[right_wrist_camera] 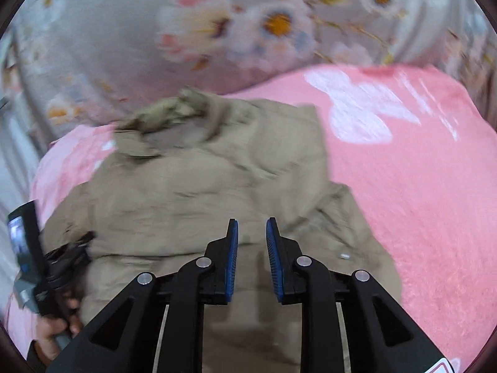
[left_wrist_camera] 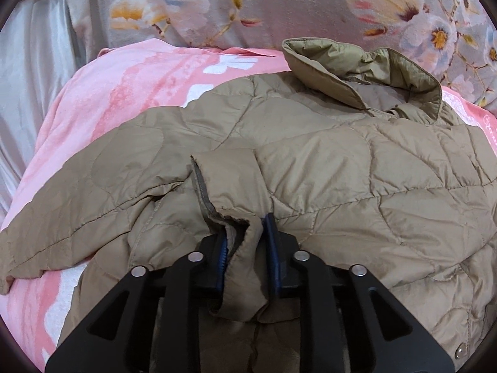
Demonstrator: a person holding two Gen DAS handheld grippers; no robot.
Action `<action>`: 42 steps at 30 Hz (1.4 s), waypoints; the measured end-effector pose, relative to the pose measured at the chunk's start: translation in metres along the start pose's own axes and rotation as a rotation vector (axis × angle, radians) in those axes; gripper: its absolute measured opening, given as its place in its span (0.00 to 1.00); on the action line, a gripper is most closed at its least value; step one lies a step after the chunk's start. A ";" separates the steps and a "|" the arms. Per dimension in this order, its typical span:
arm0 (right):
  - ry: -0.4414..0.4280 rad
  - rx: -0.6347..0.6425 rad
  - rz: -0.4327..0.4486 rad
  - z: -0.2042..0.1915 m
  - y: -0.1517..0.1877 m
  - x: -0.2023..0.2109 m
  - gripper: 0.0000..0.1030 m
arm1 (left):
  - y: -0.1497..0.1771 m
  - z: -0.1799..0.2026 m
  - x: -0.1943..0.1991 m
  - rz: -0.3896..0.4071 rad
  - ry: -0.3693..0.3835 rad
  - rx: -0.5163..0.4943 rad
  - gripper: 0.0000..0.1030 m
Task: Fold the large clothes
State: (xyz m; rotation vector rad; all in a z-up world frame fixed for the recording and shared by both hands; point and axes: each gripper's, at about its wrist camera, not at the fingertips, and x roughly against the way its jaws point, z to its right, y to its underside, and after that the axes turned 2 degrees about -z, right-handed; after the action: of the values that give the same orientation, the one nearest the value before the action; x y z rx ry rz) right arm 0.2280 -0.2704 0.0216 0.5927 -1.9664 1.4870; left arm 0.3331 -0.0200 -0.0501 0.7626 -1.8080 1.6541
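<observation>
A tan quilted jacket [left_wrist_camera: 310, 155] lies spread on a pink blanket [left_wrist_camera: 124, 87], its collar [left_wrist_camera: 366, 74] at the far side. My left gripper [left_wrist_camera: 245, 233] is shut on a bunched fold of the jacket, a sleeve cuff edge, near its near side. In the right wrist view the jacket [right_wrist_camera: 202, 186] looks blurred. My right gripper [right_wrist_camera: 251, 239] is open and empty just above the jacket's near part. The left gripper [right_wrist_camera: 40, 267], held by a hand, shows at the left edge of that view.
A grey floral quilt or pillow [left_wrist_camera: 279, 6] lies behind the jacket, also in the right wrist view [right_wrist_camera: 217, 25]. The pink blanket [right_wrist_camera: 419, 171] stretches to the right. A pale shiny curtain [left_wrist_camera: 28, 77] hangs at the far left.
</observation>
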 end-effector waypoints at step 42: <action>0.026 0.066 -0.092 -0.064 0.033 -0.086 0.17 | 0.016 -0.040 0.021 0.048 0.097 0.192 0.89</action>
State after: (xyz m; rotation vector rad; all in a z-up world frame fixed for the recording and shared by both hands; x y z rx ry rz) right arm 0.2804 -0.2001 -0.0479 0.6800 -1.8511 1.5001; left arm 0.3084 0.0205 -0.0419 0.7112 -1.6289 1.8834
